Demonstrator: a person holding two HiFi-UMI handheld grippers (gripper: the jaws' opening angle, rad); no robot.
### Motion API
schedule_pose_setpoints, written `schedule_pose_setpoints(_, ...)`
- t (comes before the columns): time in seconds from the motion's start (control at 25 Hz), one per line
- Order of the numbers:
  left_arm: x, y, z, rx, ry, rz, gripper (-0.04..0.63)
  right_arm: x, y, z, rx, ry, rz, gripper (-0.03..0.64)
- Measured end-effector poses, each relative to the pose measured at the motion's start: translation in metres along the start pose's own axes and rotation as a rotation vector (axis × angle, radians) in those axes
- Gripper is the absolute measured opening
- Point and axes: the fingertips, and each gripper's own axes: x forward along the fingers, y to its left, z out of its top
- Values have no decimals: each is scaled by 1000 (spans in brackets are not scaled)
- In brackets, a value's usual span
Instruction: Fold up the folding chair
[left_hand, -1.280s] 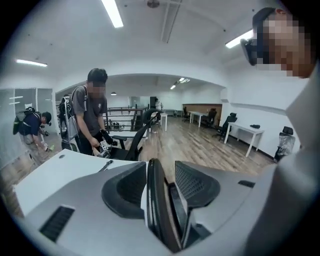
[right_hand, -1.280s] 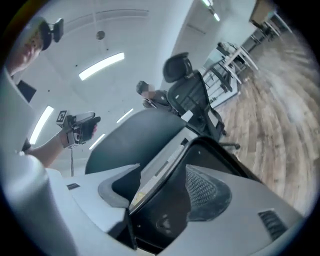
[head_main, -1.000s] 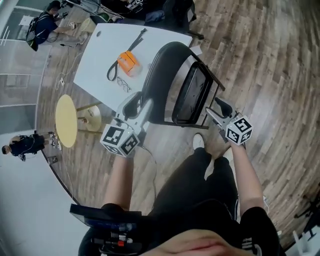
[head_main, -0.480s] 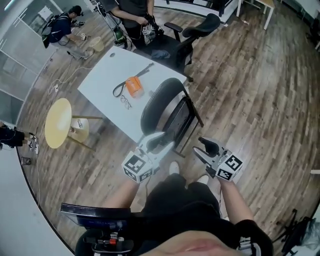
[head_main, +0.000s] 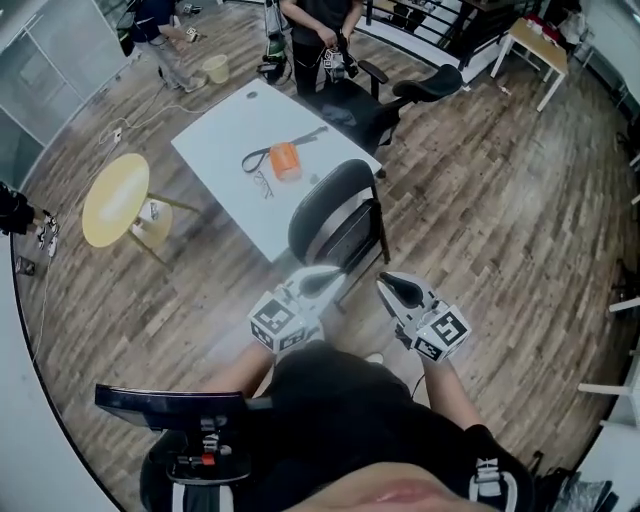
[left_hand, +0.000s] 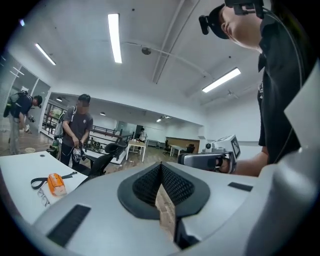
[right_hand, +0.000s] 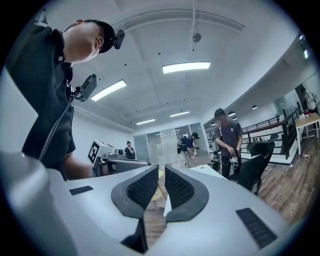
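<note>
Marker squares (head_main: 450, 328) on right tongs (head_main: 392, 285)

A white table (head_main: 225, 170) carries an orange box (head_main: 285, 160) with a black strap (head_main: 262, 155) near its middle, perhaps glasses (head_main: 262, 181) alongside. A round yellow stool (head_main: 115, 200) stands off its left corner.

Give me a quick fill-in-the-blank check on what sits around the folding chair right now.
1. The orange tool lies on the ___ table.
2. The folding chair next to that table has a rounded backrest that is ___ in colour.
3. The small round side table off to the left has a ___ top.

Missing words: white; black; yellow.
</note>
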Motion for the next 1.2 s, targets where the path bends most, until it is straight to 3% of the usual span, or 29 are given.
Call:
schedule_pose_setpoints(0.16,-15,8,4,51,4,39,5,9,15,23,-36,-61,2,11)
schedule_pose_setpoints(0.36,-28,9,15,82,-7,58,5,19,25,34,-93,-67,18,9)
schedule_pose_setpoints(0.76,-24,13,11,61,-7,80,5,29,36,26,-115,-29,76,9)
schedule_pose_setpoints(1.0,-22,11,11,27,-11,53,5,30,38,24,-113,-22,79,9)
schedule_pose_setpoints(1.2,-20,10,11,45,-2,52,5,29,36,26,-116,-23,77,9)
